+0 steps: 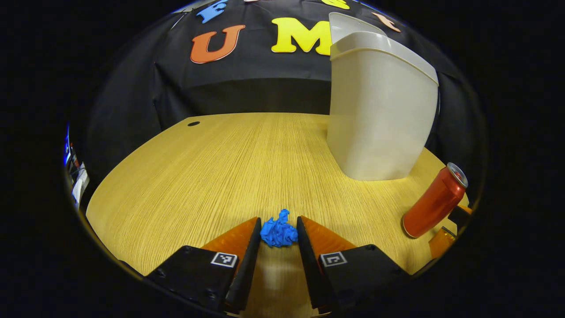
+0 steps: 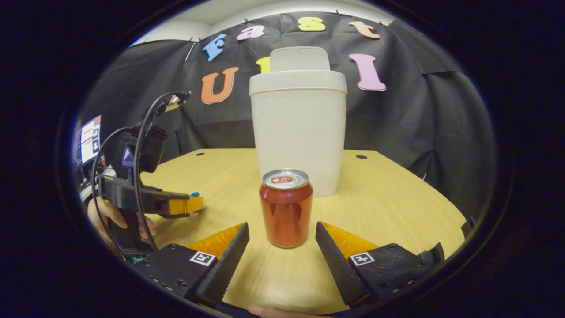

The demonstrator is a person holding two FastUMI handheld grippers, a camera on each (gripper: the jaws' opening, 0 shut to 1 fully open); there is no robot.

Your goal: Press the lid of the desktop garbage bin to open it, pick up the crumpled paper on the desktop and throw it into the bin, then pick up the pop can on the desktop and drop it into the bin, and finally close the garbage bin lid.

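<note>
- Left gripper view: left gripper (image 1: 279, 229) sits low over the counter (image 1: 212, 176), fingers narrow, one on each side of the crumpled paper (image 1: 278, 232); both look to touch the wad, but firm pressing cannot be told.
- Paper lies on the counter near its front edge, well apart from the garbage bin (image 1: 379, 119).
- Bin stands upright at the back right, lid (image 1: 353, 26) tipped up, so the opening step looks done.
- Pop can (image 1: 435, 201) stands right of the paper, in front of the bin; fisheye makes it lean.
- Right gripper view: right gripper (image 2: 282, 247) has fingers wide, holding nothing; the can (image 2: 286, 207) stands upright between and just ahead of the tips, apart from both.
- Bin (image 2: 298, 132) is right behind the can, lid (image 2: 300, 59) raised.
- Left gripper (image 2: 187, 205) shows at far left, low on the counter (image 2: 388, 198), held by a hand (image 2: 106, 216); a speck of the paper (image 2: 194, 194) peeks at its tip.
- Handling guess: paper is light, soft, squashes, so pinch across the middle.
- Can is likely thin-walled, smooth, maybe slippery; take it mid-body across the round sides, gentle squeeze.
</note>
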